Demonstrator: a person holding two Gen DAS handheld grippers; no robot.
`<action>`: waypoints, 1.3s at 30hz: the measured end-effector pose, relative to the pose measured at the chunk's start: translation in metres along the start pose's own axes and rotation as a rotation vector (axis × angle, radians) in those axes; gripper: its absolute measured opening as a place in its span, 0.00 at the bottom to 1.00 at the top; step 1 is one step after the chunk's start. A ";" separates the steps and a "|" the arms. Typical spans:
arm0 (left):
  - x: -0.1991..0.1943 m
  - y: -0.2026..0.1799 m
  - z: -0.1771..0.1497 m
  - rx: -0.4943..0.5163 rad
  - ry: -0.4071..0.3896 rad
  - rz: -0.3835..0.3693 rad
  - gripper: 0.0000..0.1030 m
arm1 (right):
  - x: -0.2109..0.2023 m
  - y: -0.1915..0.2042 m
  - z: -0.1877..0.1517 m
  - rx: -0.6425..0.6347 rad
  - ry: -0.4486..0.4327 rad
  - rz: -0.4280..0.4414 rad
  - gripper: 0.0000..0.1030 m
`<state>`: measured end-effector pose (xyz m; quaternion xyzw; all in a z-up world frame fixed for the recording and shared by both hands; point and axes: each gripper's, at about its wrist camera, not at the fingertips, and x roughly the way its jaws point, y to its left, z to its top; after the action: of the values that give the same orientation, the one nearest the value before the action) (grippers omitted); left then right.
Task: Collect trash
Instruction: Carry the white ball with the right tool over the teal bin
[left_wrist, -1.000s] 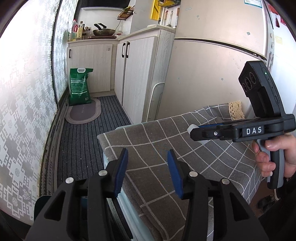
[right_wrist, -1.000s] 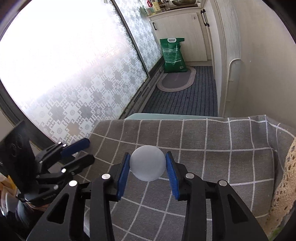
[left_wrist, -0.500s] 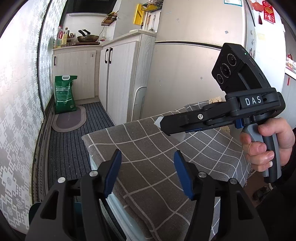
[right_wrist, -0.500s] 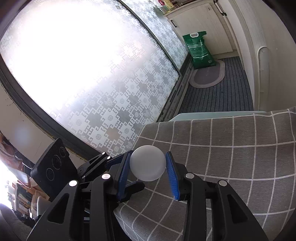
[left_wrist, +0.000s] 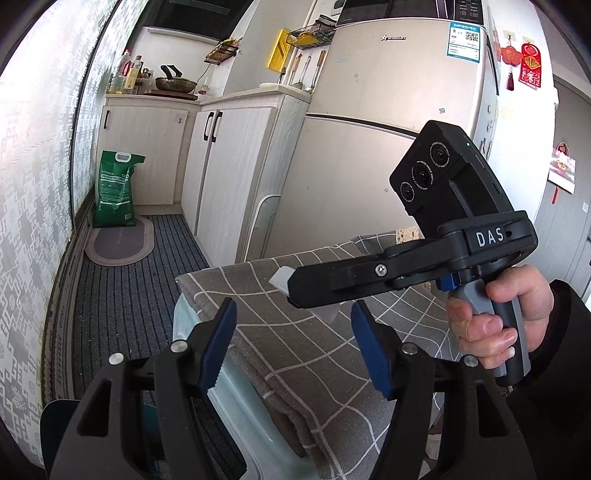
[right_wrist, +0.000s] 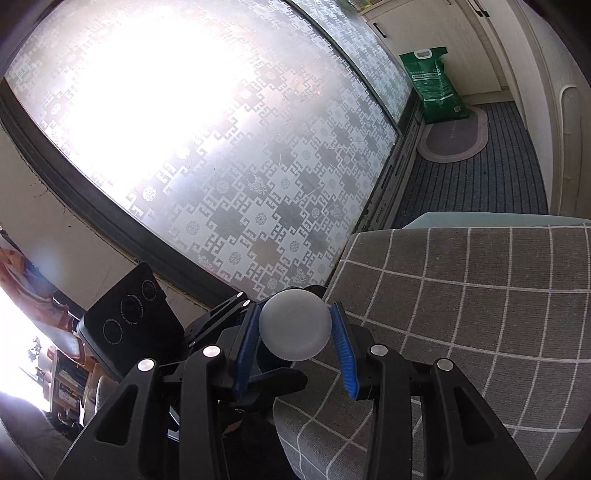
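My right gripper (right_wrist: 294, 345) is shut on a frosted white plastic cup (right_wrist: 294, 324), seen bottom-on, held in the air over the left edge of the grey checked cloth (right_wrist: 461, 295). In the left wrist view the right gripper (left_wrist: 291, 291) crosses from the right with the cup (left_wrist: 282, 280) showing at its tips and below them. My left gripper (left_wrist: 293, 347) is open and empty, low beside the cloth-covered table's corner. It shows in the right wrist view (right_wrist: 236, 306) just behind the cup.
A patterned frosted glass wall (right_wrist: 221, 147) runs along the left. A green sack (left_wrist: 114, 188) and an oval mat (left_wrist: 120, 240) lie on the striped floor. White cabinets (left_wrist: 221, 166) and a fridge (left_wrist: 388, 129) stand beyond the table. A dark blue rim (left_wrist: 59, 410) shows low left.
The right gripper has carried the cup left, from over the middle of the cloth to its left edge, toward the left gripper. The left gripper has tilted up and stays open.
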<state>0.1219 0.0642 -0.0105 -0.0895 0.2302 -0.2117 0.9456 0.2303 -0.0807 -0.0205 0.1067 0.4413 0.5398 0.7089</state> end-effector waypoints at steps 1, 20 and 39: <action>-0.001 0.001 0.000 0.001 0.001 0.003 0.64 | 0.002 0.002 0.000 -0.002 0.003 0.001 0.38; -0.041 0.034 -0.015 -0.023 0.002 0.053 0.44 | 0.052 0.037 0.010 -0.040 0.069 0.010 0.38; -0.088 0.071 -0.036 -0.077 0.007 0.058 0.10 | 0.127 0.076 0.008 -0.074 0.147 -0.003 0.38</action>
<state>0.0597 0.1636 -0.0261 -0.1182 0.2441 -0.1753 0.9464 0.1892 0.0610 -0.0332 0.0399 0.4720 0.5610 0.6789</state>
